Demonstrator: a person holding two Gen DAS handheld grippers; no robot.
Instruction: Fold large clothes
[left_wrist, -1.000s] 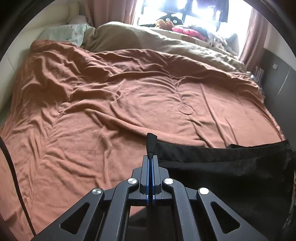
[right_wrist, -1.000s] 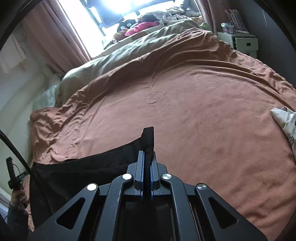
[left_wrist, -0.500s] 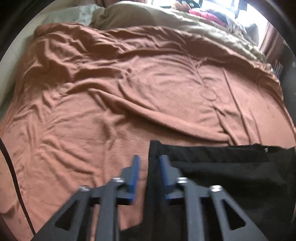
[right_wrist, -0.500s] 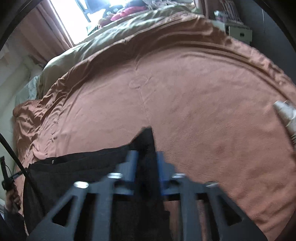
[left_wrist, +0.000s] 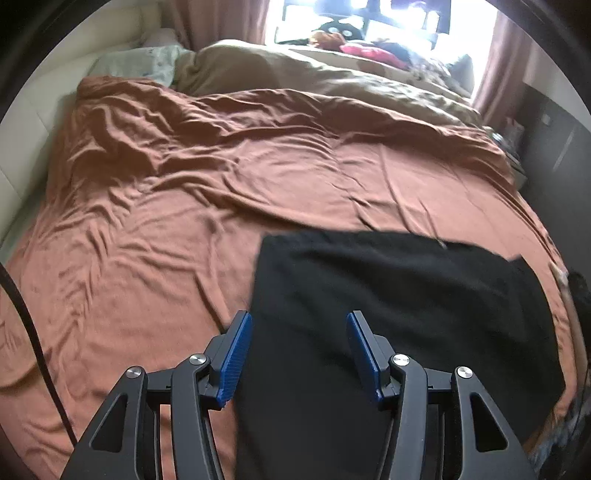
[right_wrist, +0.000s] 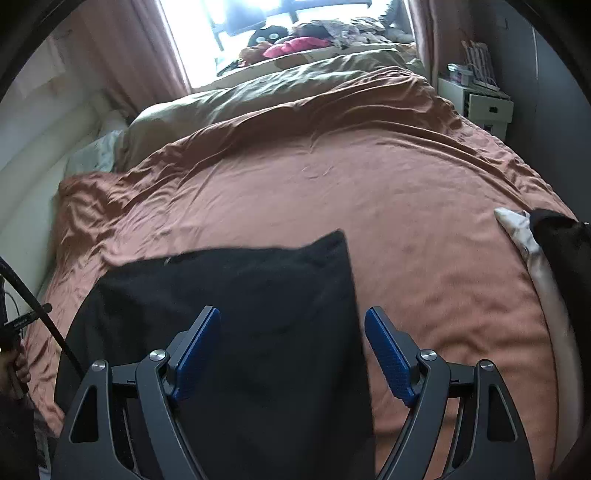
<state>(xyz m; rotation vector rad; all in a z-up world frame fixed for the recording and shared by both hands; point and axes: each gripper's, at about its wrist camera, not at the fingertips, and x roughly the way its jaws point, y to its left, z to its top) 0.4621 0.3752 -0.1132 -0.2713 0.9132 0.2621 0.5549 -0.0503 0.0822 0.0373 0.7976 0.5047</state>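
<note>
**Black garment released on the bed, both grippers spread**

Left wrist view: the left gripper (left_wrist: 299, 354) is seen with its blue pads (left_wrist: 234, 360) spread apart; the jaws have just been opening, and nothing is pinched. The black garment (left_wrist: 399, 314) lies flat directly ahead of and beneath the fingers, its left edge running just inside the left pad and its far edge squared off ahead of the tool. The cloth passes under the gap but is not pressed by either pad. A snag is judged possible here: if a pad were dragged across the fabric, the freshly laid edge could be pulled askew. The rust-brown bedspread (left_wrist: 184, 206) is heavily creased to the left of and beyond the tool, so the garment may not settle evenly. A tan duvet (left_wrist: 295, 74) and a bright window (left_wrist: 369, 22) lie far ahead.

Right wrist view: the right gripper (right_wrist: 291, 350) is likewise spread wide, its jaws having just been opening, with nothing held. The garment's right corner (right_wrist: 332, 243) points ahead of the fingers, slightly raised; it is judged that this peak could flop over and spoil the fold line. To the right of the tool, well apart, a pale cloth (right_wrist: 524, 236) rests near the bed's edge. A white bedside cabinet (right_wrist: 476, 99) stands far ahead on the right, beside curtains (right_wrist: 140, 55).
</note>
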